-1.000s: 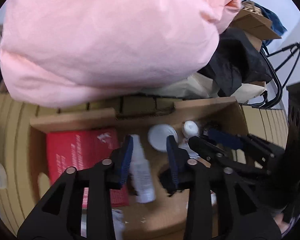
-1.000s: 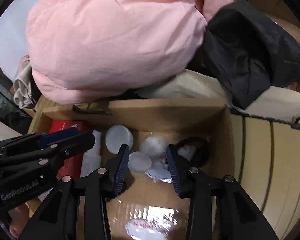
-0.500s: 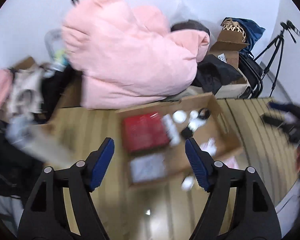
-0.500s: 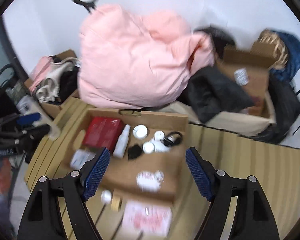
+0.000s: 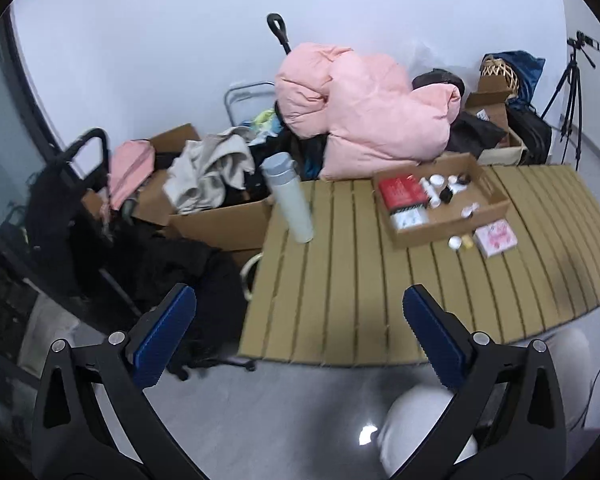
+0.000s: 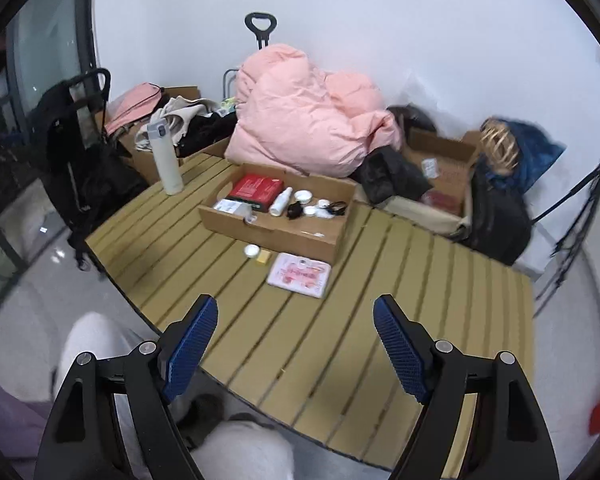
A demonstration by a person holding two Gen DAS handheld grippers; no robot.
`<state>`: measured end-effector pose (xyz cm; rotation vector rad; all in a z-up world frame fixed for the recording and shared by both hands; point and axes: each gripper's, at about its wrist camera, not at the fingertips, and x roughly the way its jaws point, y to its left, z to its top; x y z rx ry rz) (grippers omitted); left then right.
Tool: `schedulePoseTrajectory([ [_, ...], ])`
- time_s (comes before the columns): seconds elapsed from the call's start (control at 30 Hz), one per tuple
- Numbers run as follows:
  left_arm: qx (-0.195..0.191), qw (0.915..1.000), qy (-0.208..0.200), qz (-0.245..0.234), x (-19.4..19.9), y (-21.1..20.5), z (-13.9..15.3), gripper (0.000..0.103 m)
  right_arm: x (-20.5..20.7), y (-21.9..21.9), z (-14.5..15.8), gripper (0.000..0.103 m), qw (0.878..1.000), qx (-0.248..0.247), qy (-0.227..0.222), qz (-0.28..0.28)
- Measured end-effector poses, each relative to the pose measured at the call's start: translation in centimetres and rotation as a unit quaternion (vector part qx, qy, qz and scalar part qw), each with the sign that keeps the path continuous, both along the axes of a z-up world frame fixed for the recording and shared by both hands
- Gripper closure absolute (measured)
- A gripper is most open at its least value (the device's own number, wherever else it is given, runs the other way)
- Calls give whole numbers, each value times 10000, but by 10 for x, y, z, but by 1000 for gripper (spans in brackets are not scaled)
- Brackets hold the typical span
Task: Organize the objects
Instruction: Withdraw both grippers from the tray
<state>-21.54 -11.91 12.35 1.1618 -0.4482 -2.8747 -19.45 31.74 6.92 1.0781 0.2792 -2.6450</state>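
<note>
A shallow cardboard box (image 6: pixel 272 229) stands on the slatted wooden table (image 6: pixel 340 320). It holds a red box (image 6: pixel 255 188), a white spray bottle (image 6: pixel 281 201), white jars (image 6: pixel 302 197), a black cable (image 6: pixel 336 208) and other small items. A white jar (image 6: pixel 251 251), a small yellow block (image 6: pixel 264 258) and a pink packet (image 6: pixel 300 275) lie on the table in front of it. The box (image 5: pixel 452 220) also shows in the left wrist view. My left gripper (image 5: pixel 298 336) and right gripper (image 6: pixel 294 346) are both wide open, empty and far back from the table edge.
A tall white flask (image 6: pixel 165 159) stands at the table's left corner. A pink duvet (image 6: pixel 304 120), cardboard boxes of clothes (image 5: pixel 208 196), black bags (image 6: pixel 496 212) and a tripod (image 5: pixel 572 92) crowd behind the table. The person's pale trouser legs (image 6: pixel 236 456) are below.
Both grippers pulled far back and up from inside the cardboard box and opened wide. The whole table and room have come into view.
</note>
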Motion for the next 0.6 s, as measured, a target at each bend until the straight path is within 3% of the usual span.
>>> schedulePoseTrajectory([
  [0.1, 58, 9998, 204, -62, 25, 0, 5, 0, 26, -7, 1, 19, 9999, 59, 156, 45],
  [0.17, 343, 9991, 183, -156, 37, 5, -7, 0, 38, -12, -7, 19, 9997, -186, 95, 111],
  [0.3, 899, 9951, -15, -420, 55, 39, -71, 0, 52, -23, -51, 19, 9974, -689, -198, -18],
  [0.37, 1294, 9894, -305, -587, 64, 56, -111, 0, 58, -27, -83, 19, 9938, -1011, -449, -133],
  [0.47, 1562, 9809, -858, -781, 69, 81, -161, 0, 62, -35, -121, 19, 9923, -838, -806, -427],
  [0.6, 1446, 9827, -817, -817, 64, 92, -171, 0, 67, -43, -136, 19, 9943, -520, -900, -234],
])
